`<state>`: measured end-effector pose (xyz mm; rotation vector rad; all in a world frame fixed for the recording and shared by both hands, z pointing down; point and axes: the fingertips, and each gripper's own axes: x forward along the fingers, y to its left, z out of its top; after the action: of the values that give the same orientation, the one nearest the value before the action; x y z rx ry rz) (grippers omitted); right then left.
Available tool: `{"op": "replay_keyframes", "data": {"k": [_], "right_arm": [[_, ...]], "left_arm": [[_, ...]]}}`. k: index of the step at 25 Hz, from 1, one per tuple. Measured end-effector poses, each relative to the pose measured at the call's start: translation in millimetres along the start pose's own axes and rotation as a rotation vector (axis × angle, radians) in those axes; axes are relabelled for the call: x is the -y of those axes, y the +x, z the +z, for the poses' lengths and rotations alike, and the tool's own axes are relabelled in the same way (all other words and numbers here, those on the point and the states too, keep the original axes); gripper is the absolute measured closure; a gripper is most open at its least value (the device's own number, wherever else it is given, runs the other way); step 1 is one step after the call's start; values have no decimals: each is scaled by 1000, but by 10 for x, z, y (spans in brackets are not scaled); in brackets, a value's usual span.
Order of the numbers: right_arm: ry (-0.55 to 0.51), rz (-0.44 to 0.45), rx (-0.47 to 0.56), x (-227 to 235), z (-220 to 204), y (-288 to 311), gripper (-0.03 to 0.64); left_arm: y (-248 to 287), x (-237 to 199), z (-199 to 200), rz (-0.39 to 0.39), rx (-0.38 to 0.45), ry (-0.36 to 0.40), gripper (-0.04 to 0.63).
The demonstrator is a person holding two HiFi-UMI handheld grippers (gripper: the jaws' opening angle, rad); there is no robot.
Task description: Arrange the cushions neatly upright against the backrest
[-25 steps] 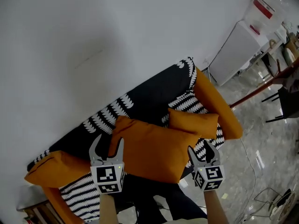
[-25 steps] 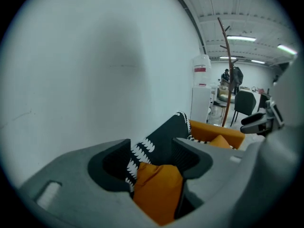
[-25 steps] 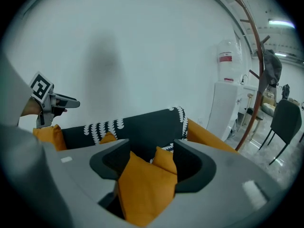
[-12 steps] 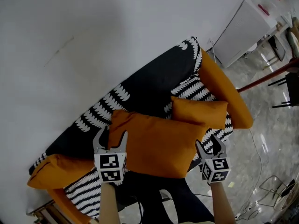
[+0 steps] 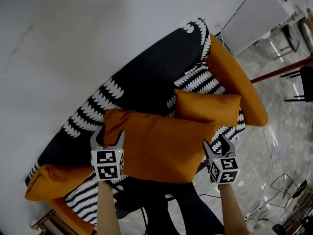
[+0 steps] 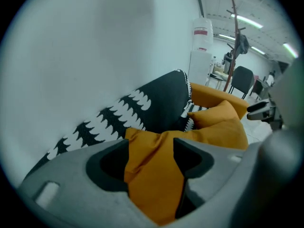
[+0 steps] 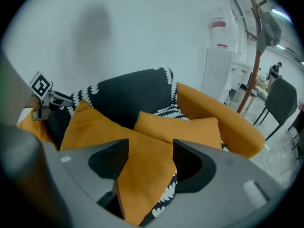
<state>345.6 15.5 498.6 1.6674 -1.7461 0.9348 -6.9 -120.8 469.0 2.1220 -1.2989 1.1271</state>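
Now my left gripper (image 5: 107, 137) and right gripper (image 5: 215, 145) have just been opening, with the big cushion (image 5: 156, 146) between their jaws, unpinched. I should squeeze both ends evenly.

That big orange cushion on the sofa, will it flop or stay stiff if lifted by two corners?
Probably floppy: the big orange cushion is creased and plump, so it may sag between the corners. It looks like stuffed fabric, so likely light.
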Motion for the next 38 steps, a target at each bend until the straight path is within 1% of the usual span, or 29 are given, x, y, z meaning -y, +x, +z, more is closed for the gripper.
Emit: {"op": "replay_keyframes", "data": {"k": [7,14,18,22,24,26,29,33,36,38], "right_arm": [[23,-17,-40,109,-182,240,307],[56,-34,-78,242,-335,435,298],[109,-6,-105,312,-399,605,268],[114,20,-131,322,-437,671,249],[113,49,-146,265,-458,669,258],[117,77,-161,262,-477,747,268],[119,99,-173,310,-485,891,269],[117,124,-170,298,-499,944,274],[119,159,-169,268,-508,956,294],[112,190,-177,211,-520,931,322]], "left_arm": [[239,-121,-207,4,-49,16,287],[414,-218,-323,12,-75,5,287],[533,-222,-348,5,-90,-9,285],[536,-216,-380,3,-100,-5,276],[477,-231,-403,2,-108,-1,270],[530,-226,-412,-4,-112,0,268],[676,-212,-398,-12,-111,11,267],[740,-205,-425,-12,-110,28,267],[764,-189,-439,-18,-118,33,273],[730,-181,-461,-23,-126,30,282]]}}
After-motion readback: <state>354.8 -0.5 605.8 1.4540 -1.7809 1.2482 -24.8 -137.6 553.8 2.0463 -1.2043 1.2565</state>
